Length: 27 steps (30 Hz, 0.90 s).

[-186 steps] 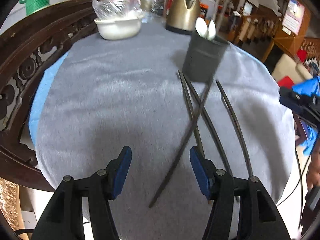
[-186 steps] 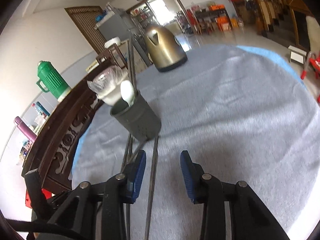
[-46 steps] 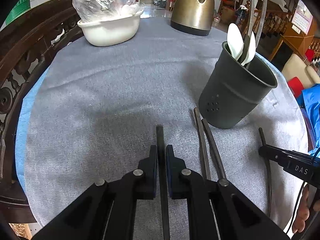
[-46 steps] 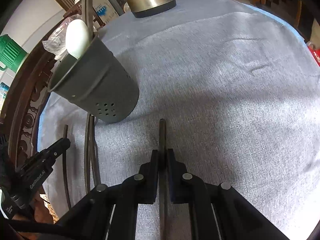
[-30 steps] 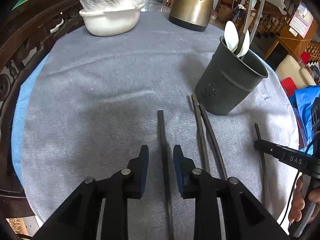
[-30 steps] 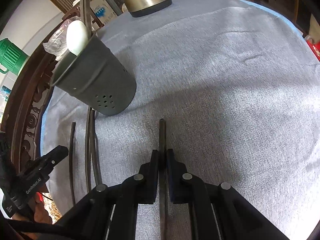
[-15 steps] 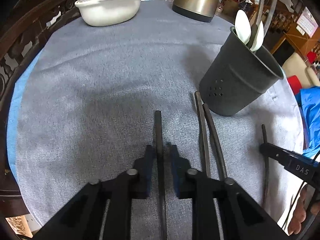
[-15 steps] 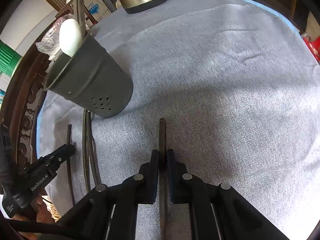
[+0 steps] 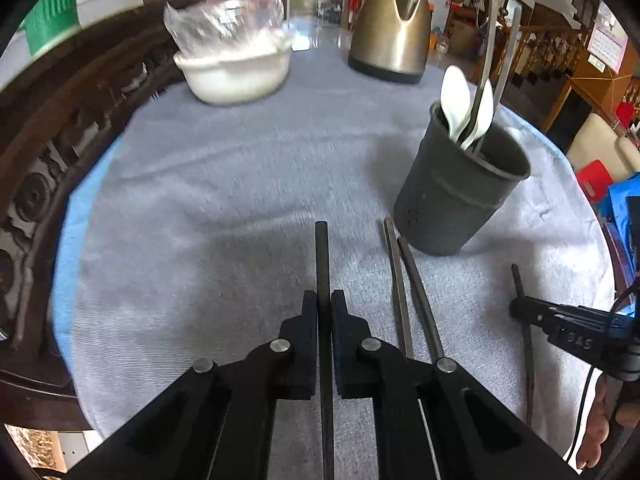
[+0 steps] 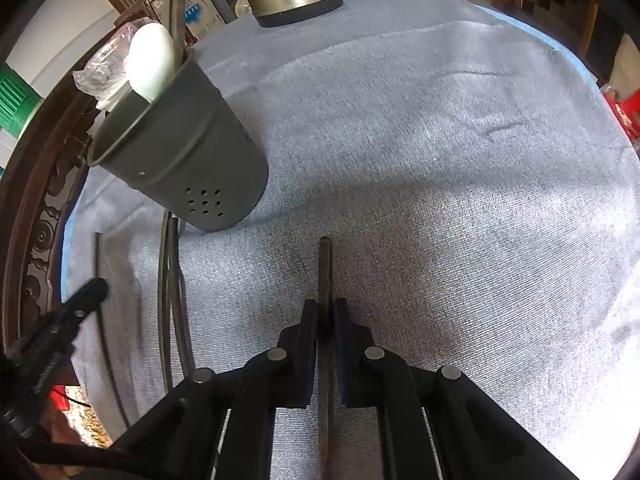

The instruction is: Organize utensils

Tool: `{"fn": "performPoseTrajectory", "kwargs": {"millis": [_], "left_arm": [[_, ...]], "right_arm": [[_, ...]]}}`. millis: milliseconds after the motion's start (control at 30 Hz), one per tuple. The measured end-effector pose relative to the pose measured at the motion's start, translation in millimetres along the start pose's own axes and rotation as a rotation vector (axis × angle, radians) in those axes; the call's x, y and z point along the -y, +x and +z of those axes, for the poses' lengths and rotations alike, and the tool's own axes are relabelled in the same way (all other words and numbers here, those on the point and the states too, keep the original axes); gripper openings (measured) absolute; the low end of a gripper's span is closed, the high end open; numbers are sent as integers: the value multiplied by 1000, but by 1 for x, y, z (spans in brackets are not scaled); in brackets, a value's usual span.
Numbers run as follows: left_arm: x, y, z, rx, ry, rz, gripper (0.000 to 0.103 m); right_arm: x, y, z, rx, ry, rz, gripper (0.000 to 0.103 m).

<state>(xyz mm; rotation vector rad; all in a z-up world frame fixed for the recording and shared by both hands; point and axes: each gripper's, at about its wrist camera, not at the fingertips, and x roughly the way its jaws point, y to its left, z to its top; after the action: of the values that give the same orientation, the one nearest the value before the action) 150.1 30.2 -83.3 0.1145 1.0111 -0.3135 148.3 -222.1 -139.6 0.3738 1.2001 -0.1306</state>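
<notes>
Left gripper (image 9: 324, 312) jaws just closing, now pinched on dark chopstick (image 9: 322, 256), tip over grey cloth (image 9: 200, 208), left of two loose chopsticks (image 9: 404, 280). Dark utensil holder (image 9: 460, 192) to right, white spoons (image 9: 456, 100) inside. Right gripper (image 10: 325, 316) clamped tight on own chopstick (image 10: 325, 268), right of holder. Advice: lift clear of cloth, tilt stick upright, aim tip at open rim beside spoons, avoid tipping holder.
</notes>
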Motion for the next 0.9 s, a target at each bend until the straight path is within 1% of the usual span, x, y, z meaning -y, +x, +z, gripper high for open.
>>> {"fn": "performPoseTrajectory", "kwargs": {"millis": [233,333,433,500,567,600,633,700,767,800,900], "left_arm": [[10,-30,0,88,19,39,6],[12,-47,0,121,26,42,6],[13,-54,0,144,25,34,6],[14,-58,-1,151,19,21,6],[11,-63,-1,161,11,-3,6],[10,-66,-1,165,3,-17,6],[6,-70,0,169,-7,-36,6],[0,-76,2,183,-25,-69,6],[-4,-83,3,196,-40,-93,6],[-5,-85,3,200,-46,-100,6],[-9,-95,4,218,-67,-122,6]], "right_arm": [[-13,3,-1,6,-53,-66,9],[-19,4,-2,11,-79,-90,9],[-22,4,-4,13,-99,-98,9],[-20,3,-4,6,-88,-81,8],[-12,1,-4,-2,-59,-24,7],[-7,-3,-4,0,-46,18,7],[-3,-7,-5,11,-40,38,7],[0,-15,-6,34,-39,50,6],[5,-27,-5,57,-26,97,6],[8,-34,-4,71,-16,124,6],[11,-49,-5,105,-9,168,6]]}}
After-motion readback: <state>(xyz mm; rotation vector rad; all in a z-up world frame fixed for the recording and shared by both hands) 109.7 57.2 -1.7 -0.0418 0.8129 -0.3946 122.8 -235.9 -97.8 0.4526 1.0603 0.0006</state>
